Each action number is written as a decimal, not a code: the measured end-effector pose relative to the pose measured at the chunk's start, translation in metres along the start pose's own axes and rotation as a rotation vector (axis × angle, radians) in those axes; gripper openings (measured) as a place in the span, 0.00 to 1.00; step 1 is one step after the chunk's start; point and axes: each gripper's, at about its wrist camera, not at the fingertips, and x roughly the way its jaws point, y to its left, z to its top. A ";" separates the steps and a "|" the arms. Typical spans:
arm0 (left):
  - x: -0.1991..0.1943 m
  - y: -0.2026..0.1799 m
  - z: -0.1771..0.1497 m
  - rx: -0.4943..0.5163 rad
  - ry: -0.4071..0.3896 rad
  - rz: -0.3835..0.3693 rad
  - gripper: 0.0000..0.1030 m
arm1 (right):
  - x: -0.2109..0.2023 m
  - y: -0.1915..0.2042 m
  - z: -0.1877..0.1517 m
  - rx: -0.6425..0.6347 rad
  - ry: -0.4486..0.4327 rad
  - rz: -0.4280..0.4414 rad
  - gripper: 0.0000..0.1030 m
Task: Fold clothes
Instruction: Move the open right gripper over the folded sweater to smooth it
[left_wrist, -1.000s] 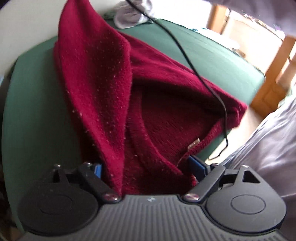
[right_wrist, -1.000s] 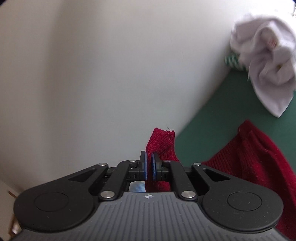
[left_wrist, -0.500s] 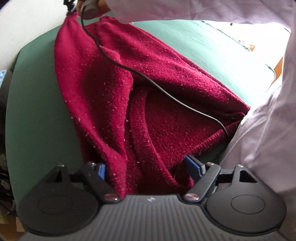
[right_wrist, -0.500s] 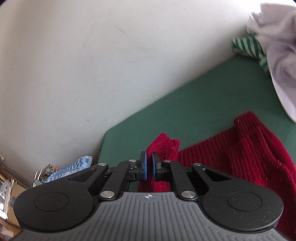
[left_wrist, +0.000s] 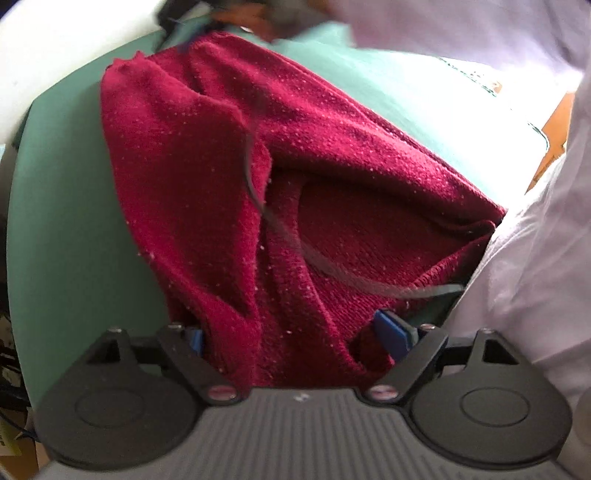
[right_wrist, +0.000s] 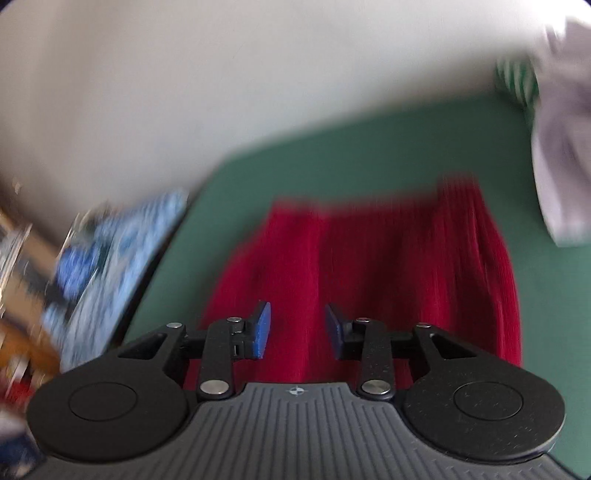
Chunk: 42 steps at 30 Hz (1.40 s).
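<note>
A: We are looking at the big green table (left_wrist: 74, 236) first. Our red sweater (left_wrist: 207, 155) is lying on it in a lumpy heap, and its far end is reaching toward the white wall (right_wrist: 184, 92).

B: We are guessing it is soft and floppy. It is thick knit, so it is sagging wherever we are not holding it. It does not look slippery, and it will not break.

A: So where are we grabbing it?

B: We are thinking the ribbed edges and the corners are best, because the cloth is firmer there. One claw alone is not going to keep it flat.

A: We are seeing deep red wool with little pale fluff dots, and thick folds down the middle.

B: Our left claw (left_wrist: 291, 339) is standing wide, and a fat bunch of sweater is filling the gap between its blue pads (left_wrist: 388, 332). We cannot tell if they are squeezing it.

A: Our right claw (right_wrist: 297, 328) has just been opening. Its jaws are standing partly apart with nothing pinched between them, and the sweater is lying under them.

B: A thin grey cord (left_wrist: 332, 273) is trailing across the wool. A white cloth (right_wrist: 561, 177) is sitting past the sweater.
</note>
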 end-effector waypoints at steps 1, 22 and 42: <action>0.000 0.001 0.000 -0.003 -0.001 0.000 0.84 | -0.008 0.000 -0.015 -0.007 0.037 0.031 0.35; -0.012 0.017 0.006 0.040 -0.062 -0.113 0.66 | -0.087 0.044 -0.133 -0.016 0.198 0.268 0.07; -0.057 0.009 0.032 0.063 -0.239 0.042 0.80 | -0.037 0.060 -0.035 -0.288 -0.042 0.050 0.34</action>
